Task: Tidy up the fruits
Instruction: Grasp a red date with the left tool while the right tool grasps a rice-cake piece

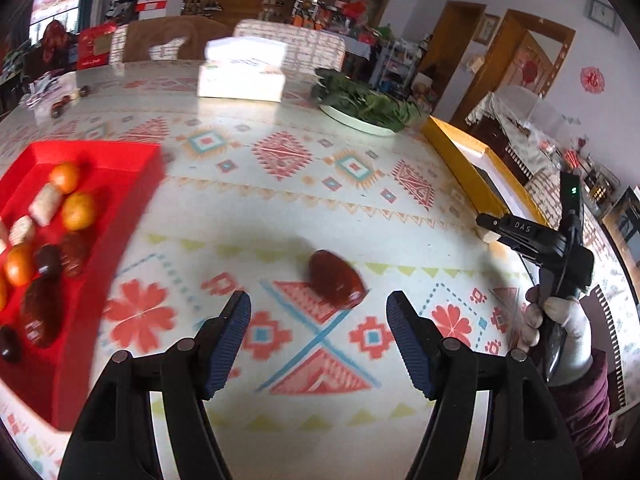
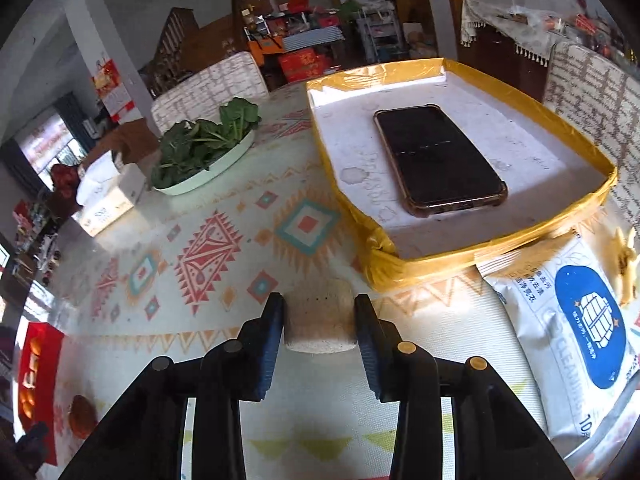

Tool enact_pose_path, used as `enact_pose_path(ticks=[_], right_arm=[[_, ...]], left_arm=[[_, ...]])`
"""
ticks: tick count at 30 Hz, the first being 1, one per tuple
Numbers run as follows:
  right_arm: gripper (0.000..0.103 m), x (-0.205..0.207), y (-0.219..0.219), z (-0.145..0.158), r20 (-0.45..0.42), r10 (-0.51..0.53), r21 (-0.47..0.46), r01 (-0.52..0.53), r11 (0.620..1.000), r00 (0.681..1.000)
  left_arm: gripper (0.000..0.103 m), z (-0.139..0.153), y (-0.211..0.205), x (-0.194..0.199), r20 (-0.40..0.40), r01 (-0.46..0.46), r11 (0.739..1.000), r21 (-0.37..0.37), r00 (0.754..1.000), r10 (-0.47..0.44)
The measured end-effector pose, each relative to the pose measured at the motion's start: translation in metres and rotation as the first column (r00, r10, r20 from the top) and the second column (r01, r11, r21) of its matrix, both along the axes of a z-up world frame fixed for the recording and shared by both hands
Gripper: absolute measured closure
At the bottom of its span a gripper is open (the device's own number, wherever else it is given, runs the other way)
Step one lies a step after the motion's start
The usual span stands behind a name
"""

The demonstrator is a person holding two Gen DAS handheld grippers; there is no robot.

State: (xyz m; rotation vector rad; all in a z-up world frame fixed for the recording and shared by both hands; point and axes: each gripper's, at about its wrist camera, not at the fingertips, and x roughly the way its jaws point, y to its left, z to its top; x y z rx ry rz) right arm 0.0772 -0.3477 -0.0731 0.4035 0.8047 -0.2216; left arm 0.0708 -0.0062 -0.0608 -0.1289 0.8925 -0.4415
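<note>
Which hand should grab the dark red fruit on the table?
Probably the left: the left gripper is open with the dark red fruit just ahead. The right gripper already holds a pale cylinder.

glossy patterned tablecloth (image 1: 304,208); rough, perhaps puffed-grain cylinder (image 2: 320,320); matt red tray (image 1: 100,152)

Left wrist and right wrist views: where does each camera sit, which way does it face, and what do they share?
Left wrist: on the left tongs, angled down across the table at a dark red fruit, with the red tray to the left; its open jaws and the gloved right hand show.
Right wrist: on the right tongs, facing the yellow-edged box holding a phone; its jaws grip a pale cylinder.
Shared: the plate of greens, the red tray, the dark red fruit.
</note>
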Motion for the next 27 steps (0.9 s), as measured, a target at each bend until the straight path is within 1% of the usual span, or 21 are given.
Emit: enact_pose_path(ticks=[3, 6, 7, 8, 9, 10, 13, 17, 21, 24, 27], right_arm=[[0.064, -0.001, 0.005, 0.003, 0.027, 0.021, -0.001, -0.021, 1.000, 0.999], [0.064, -0.003, 0.009, 0.005, 0.044, 0.036, 0.001, -0.036, 0.999, 0.998], [0.064, -0.003, 0.011, 0.006, 0.048, 0.043, 0.005, -0.043, 0.999, 0.998], [0.064, -0.004, 0.012, 0.006, 0.052, 0.051, 0.008, -0.052, 0.999, 0.997], [0.064, -0.004, 0.014, 0.006, 0.054, 0.059, 0.009, -0.059, 0.998, 0.997], [0.064, -0.004, 0.015, 0.006, 0.056, 0.067, 0.007, -0.067, 0.998, 0.996], [0.064, -0.004, 0.023, 0.008, 0.067, 0.093, 0.003, -0.094, 0.996, 0.993], [0.064, -0.007, 0.030, 0.013, 0.108, 0.126, 0.000, -0.126, 0.992, 0.986], [0.064, -0.011, 0.035, 0.016, 0.130, 0.129, -0.021, -0.127, 0.992, 0.983], [0.064, -0.013, 0.042, 0.021, 0.139, 0.103, -0.097, -0.090, 0.991, 0.985], [0.064, -0.016, 0.051, 0.025, 0.145, 0.103, -0.118, -0.086, 0.989, 0.984]], left_arm=[[0.033, -0.008, -0.019, 0.013, -0.004, 0.014, 0.999, 0.032, 1.000, -0.013], [0.034, -0.022, -0.036, 0.025, -0.038, 0.029, 0.997, 0.072, 0.999, -0.026], [0.040, -0.025, -0.039, 0.027, -0.045, 0.032, 0.996, 0.083, 0.999, -0.029], [0.051, -0.025, -0.042, 0.027, -0.021, 0.027, 0.994, 0.107, 0.999, -0.025], [0.062, -0.026, -0.045, 0.027, -0.021, 0.034, 0.992, 0.121, 0.999, -0.031], [0.073, -0.026, -0.046, 0.026, -0.021, 0.038, 0.992, 0.117, 0.999, -0.036], [0.073, -0.024, -0.041, 0.024, -0.013, 0.025, 0.994, 0.105, 1.000, -0.024], [0.074, -0.015, -0.024, 0.018, -0.002, -0.005, 0.998, 0.060, 1.000, 0.005], [0.074, -0.005, 0.002, 0.009, 0.013, -0.044, 0.999, 0.007, 0.999, 0.044], [0.074, 0.001, 0.026, 0.003, 0.022, -0.082, 0.996, -0.026, 0.996, 0.083], [0.074, 0.009, 0.054, -0.005, 0.040, -0.127, 0.990, -0.054, 0.991, 0.129]])
